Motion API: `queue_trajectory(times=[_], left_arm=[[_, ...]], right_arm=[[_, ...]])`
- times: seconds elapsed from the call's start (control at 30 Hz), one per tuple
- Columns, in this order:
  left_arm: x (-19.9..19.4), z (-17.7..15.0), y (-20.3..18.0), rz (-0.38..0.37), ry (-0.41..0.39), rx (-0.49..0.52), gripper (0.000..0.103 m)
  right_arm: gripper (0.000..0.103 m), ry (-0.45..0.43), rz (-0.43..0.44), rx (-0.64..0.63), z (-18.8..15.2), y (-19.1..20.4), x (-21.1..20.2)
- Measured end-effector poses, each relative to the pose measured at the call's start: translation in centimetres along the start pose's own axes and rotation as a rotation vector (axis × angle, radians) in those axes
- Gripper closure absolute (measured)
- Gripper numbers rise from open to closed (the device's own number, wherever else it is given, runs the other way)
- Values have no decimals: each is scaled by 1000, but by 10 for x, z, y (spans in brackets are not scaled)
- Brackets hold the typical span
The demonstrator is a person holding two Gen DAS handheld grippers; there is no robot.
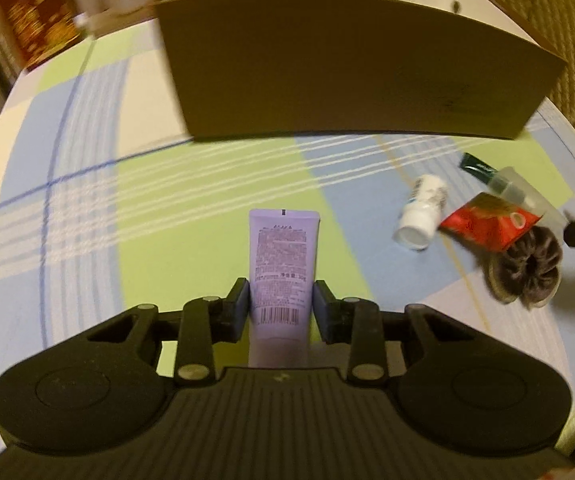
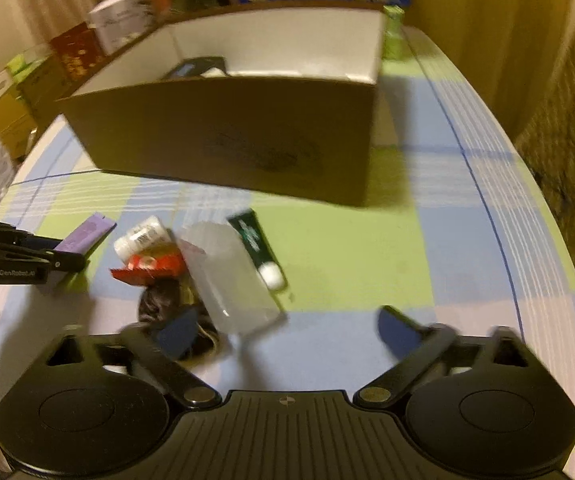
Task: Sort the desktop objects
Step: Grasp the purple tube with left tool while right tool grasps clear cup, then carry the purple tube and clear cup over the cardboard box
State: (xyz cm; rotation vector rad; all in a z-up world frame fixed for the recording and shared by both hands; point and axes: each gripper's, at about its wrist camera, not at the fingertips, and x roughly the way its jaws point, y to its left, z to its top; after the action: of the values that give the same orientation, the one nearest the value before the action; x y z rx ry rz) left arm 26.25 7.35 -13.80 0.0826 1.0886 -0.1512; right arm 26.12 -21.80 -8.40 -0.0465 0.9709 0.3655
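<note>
My left gripper [image 1: 281, 304] is shut on a lilac tube [image 1: 282, 264], held above the checked tablecloth; the tube also shows in the right wrist view [image 2: 85, 234]. To its right lie a white bottle [image 1: 421, 212], a red packet [image 1: 487, 220], a dark scrunchie [image 1: 527, 268], a clear plastic case [image 1: 523, 190] and a green tube [image 1: 477, 168]. My right gripper [image 2: 287, 328] is open and empty, just in front of the clear case [image 2: 231, 280] and the green tube [image 2: 257, 248]. The cardboard box [image 2: 227, 140] stands behind.
The box [image 1: 347, 72] is open at the top and holds a dark item [image 2: 195, 68]. Boxes and books [image 2: 119, 20] line the far left edge. A wicker chair [image 1: 559, 40] stands beyond the table's right edge [image 2: 547, 240].
</note>
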Motion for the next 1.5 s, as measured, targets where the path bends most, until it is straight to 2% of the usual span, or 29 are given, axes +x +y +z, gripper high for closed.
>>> queue_trajectory(times=[0.17, 0.23, 0.33, 0.67, 0.87, 0.93, 1.17, 1.33, 1.5], left_arm=[[-10, -12, 15, 19, 13, -49, 73], [-13, -15, 18, 21, 16, -62, 73], [-16, -21, 19, 21, 21, -72, 74], [-15, -15, 16, 27, 25, -68, 74], [-12, -11, 14, 38, 20, -53, 72], [-13, -12, 14, 41, 17, -52, 72], [-16, -18, 14, 43, 11, -78, 73], [-21, -21, 16, 37, 23, -93, 73], [-29, -24, 14, 33, 3, -89, 73]], right_arm=[[37, -17, 24, -140, 10, 20, 16], [48, -13, 29, -196, 12, 29, 24], [60, -7, 27, -258, 12, 38, 35], [66, 59, 4, -313, 18, 44, 66], [66, 50, 20, -309, 29, 49, 71], [71, 58, 10, -307, 30, 50, 74], [72, 66, 44, -204, 25, 41, 63], [72, 40, 62, -121, 19, 31, 43], [73, 15, 72, -66, 13, 24, 24]])
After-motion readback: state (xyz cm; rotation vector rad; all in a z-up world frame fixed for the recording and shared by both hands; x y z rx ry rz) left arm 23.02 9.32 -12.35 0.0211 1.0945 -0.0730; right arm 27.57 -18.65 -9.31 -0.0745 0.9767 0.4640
